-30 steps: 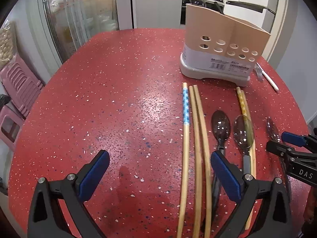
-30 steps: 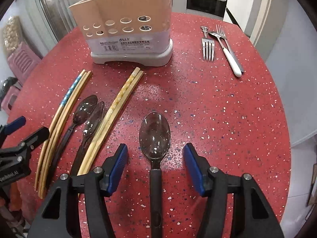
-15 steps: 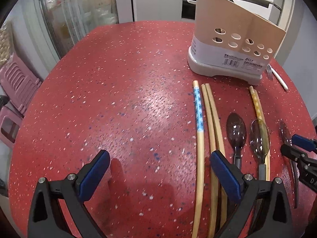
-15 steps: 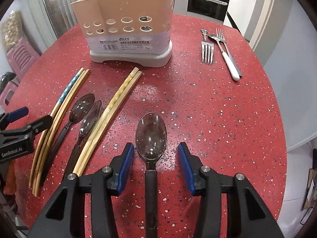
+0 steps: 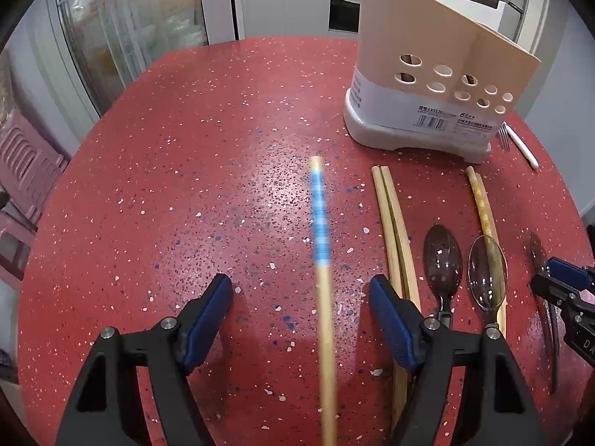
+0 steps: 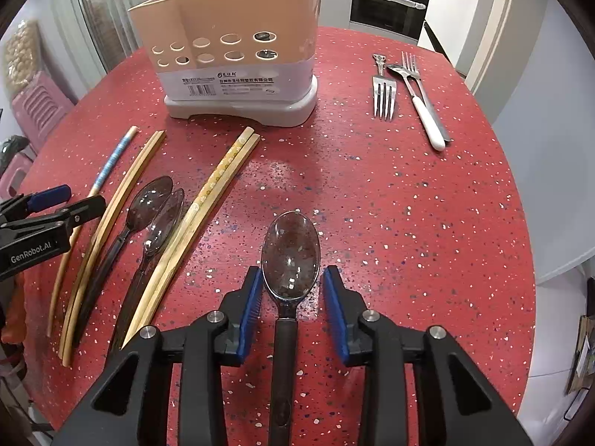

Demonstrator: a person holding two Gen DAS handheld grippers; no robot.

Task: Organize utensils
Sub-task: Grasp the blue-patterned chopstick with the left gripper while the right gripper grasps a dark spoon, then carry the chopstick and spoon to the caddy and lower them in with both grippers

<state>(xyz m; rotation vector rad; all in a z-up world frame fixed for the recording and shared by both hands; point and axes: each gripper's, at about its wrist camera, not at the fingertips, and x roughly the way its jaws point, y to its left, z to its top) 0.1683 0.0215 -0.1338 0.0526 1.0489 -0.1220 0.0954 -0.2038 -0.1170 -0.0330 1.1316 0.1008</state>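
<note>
A beige utensil holder stands at the back of the red table. My left gripper is open, its jaws either side of a blue-banded chopstick that lies between them; this gripper also shows in the right wrist view. Two plain chopsticks, two dark clear spoons and a patterned chopstick pair lie to the right. My right gripper is open around the neck of a third dark spoon without touching it.
Forks and a white-handled utensil lie at the table's far right. Spoons stand inside the holder. Pink stools sit beyond the table's left edge. Kitchen cabinets and an oven are behind.
My left gripper shifted right and forward so the blue-banded chopstick now lies between its jaws, which narrowed. My right gripper advanced along the spoon and narrowed its jaws.
</note>
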